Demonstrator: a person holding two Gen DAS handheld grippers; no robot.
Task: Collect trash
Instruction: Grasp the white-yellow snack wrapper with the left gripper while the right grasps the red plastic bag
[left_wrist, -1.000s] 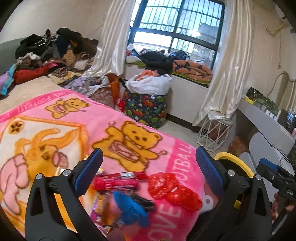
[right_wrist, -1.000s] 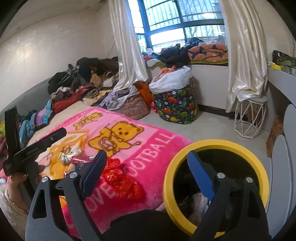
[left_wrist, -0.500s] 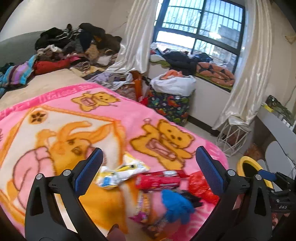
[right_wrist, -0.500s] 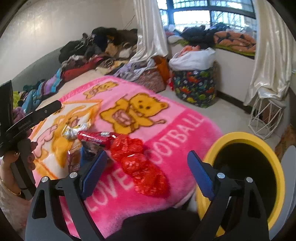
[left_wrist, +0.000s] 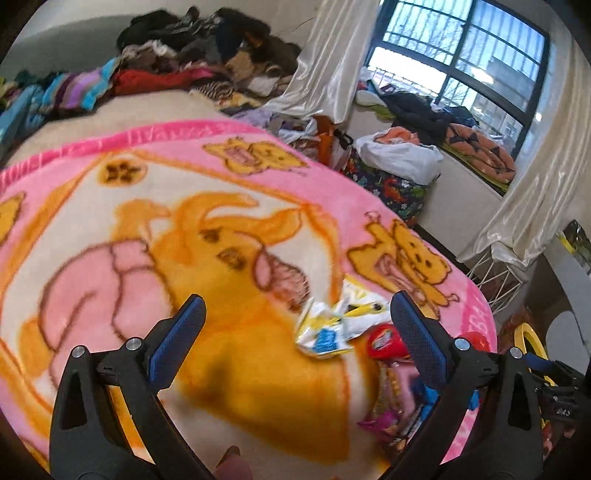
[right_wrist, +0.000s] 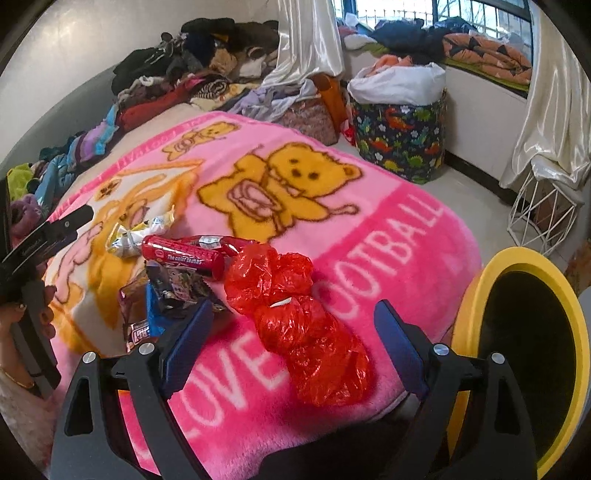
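Between the gaping right claw (right_wrist: 291, 339), crinkly red plastic bag (right_wrist: 295, 317) lies on fuzzy blanket (right_wrist: 388, 236); left claw (left_wrist: 295, 332) also released.

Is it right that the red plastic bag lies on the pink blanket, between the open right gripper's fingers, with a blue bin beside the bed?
Not quite: the bin is yellow-rimmed, not blue, as the right wrist view shows. The red plastic bag does lie on the pink blanket, ahead between the open right gripper fingers.

Pink bear-patterned blanket (right_wrist: 369, 229), red plastic bag (right_wrist: 295, 317), yellow-rimmed bin (right_wrist: 517, 258), dinosaur-print basket (right_wrist: 399, 140).
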